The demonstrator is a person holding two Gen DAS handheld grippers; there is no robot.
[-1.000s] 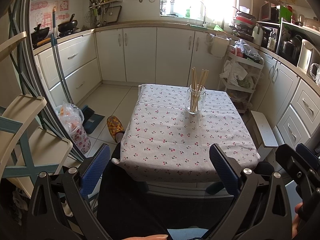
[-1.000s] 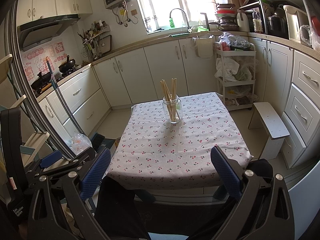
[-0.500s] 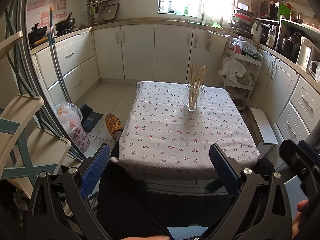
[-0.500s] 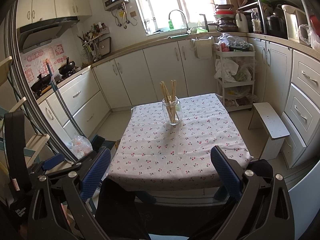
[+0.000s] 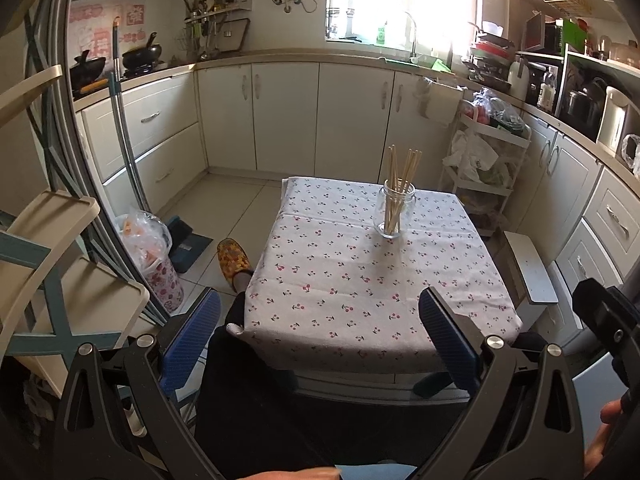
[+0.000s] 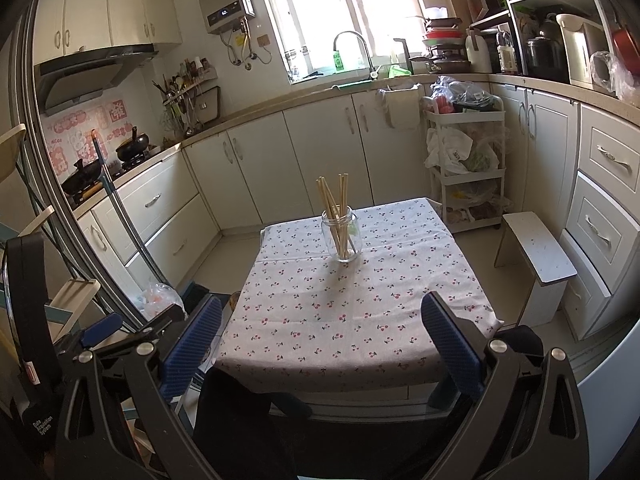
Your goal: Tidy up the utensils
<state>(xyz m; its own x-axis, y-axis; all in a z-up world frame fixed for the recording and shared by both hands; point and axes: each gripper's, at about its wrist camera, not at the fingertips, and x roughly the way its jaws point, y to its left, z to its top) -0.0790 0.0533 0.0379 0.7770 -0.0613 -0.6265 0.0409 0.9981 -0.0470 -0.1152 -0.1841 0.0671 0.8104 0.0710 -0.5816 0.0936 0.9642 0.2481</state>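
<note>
A: What stands on the left side of the scene?

B: In the left wrist view a broom handle (image 5: 126,148) leans on the drawers, and near it on the floor are a plastic bag (image 5: 150,248) and one yellow slipper (image 5: 232,258) on a foot.

A: And the left claw (image 5: 320,334)?

B: It is released. Its two blue pads are wide apart and grasp nothing. It hangs at the near edge of the desk (image 5: 360,300), above a dark trouser leg of the person.

A: Where are the utensils?

B: The chopsticks (image 5: 402,184) stand in a glass jar (image 5: 394,214), tilted a little in different directions. The jar is upright on the far part of the desk, a little to the right in the left view, and well apart from both claws. The cherry-print cloth (image 6: 352,304) covers the desk.

A: And the right claw (image 6: 322,340)?

B: Also released, with nothing between the pads, at the near edge of the desk.

A: What is on the right?

B: A white stool (image 6: 536,264) is just beside the desk, and a white trolley (image 6: 466,160) with bags stands far right.
</note>
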